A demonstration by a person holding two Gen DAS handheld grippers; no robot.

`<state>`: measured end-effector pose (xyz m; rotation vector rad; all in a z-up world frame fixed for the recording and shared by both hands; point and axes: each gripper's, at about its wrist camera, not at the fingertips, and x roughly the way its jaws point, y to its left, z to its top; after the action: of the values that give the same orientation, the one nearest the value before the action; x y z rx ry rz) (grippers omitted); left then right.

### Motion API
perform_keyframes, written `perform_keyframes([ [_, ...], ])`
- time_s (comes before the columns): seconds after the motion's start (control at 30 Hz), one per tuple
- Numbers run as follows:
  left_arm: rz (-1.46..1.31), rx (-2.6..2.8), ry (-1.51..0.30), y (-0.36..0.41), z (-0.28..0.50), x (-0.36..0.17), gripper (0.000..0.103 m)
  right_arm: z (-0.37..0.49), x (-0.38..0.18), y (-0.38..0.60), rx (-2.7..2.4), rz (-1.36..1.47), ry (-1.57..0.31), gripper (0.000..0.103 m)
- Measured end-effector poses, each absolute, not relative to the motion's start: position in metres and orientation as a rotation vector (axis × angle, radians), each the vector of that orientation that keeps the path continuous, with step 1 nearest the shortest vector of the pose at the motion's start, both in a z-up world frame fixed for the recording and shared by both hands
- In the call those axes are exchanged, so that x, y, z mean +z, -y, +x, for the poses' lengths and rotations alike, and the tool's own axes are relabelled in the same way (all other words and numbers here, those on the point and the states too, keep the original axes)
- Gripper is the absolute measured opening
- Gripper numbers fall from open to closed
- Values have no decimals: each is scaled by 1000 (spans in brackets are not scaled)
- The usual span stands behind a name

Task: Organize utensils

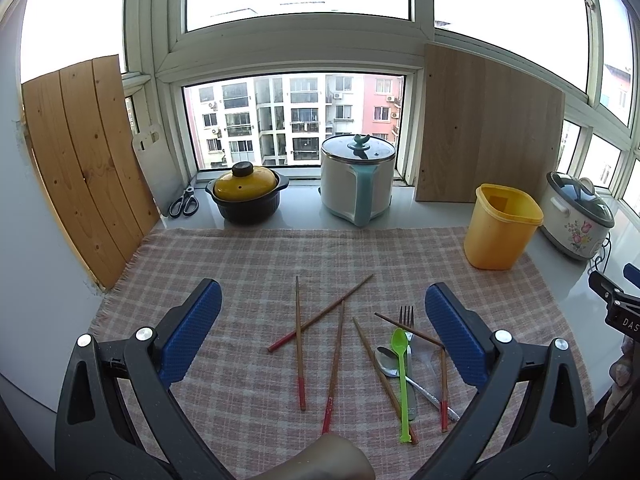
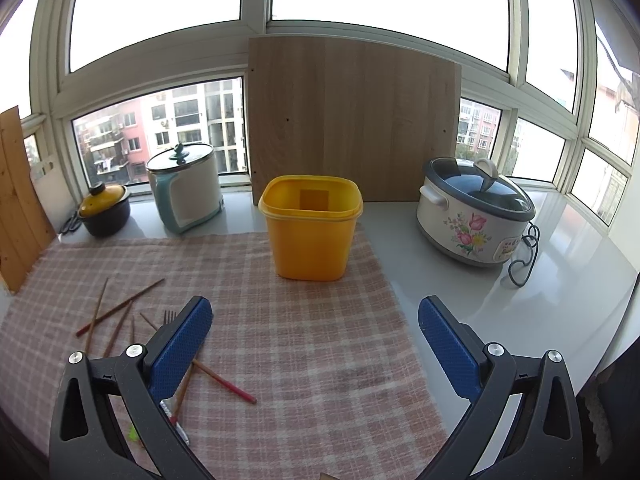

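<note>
Chopsticks [image 1: 298,340] lie scattered on the checked cloth [image 1: 248,264] over the tabletop, beside a green plastic spoon [image 1: 401,376], metal spoon [image 1: 388,361] and fork [image 1: 407,320]. Above them hangs the left gripper [image 1: 322,336], spread and empty. Further right, the right gripper [image 2: 316,344], likewise spread, faces the empty yellow container [image 2: 310,228].

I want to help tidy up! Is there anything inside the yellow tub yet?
The yellow tub looks empty as far down as the right wrist view shows; only a darker square shows through its back wall. Its very bottom is hidden by the front wall. The chopsticks lie on the cloth.
</note>
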<state>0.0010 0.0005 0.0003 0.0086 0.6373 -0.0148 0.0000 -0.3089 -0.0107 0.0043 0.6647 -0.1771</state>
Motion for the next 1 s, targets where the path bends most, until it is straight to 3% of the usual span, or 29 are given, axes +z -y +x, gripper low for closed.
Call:
perform_keyframes([
  [1.0, 10, -19, -637, 8, 3, 4, 103, 2, -12, 306, -175, 2, -669, 102],
])
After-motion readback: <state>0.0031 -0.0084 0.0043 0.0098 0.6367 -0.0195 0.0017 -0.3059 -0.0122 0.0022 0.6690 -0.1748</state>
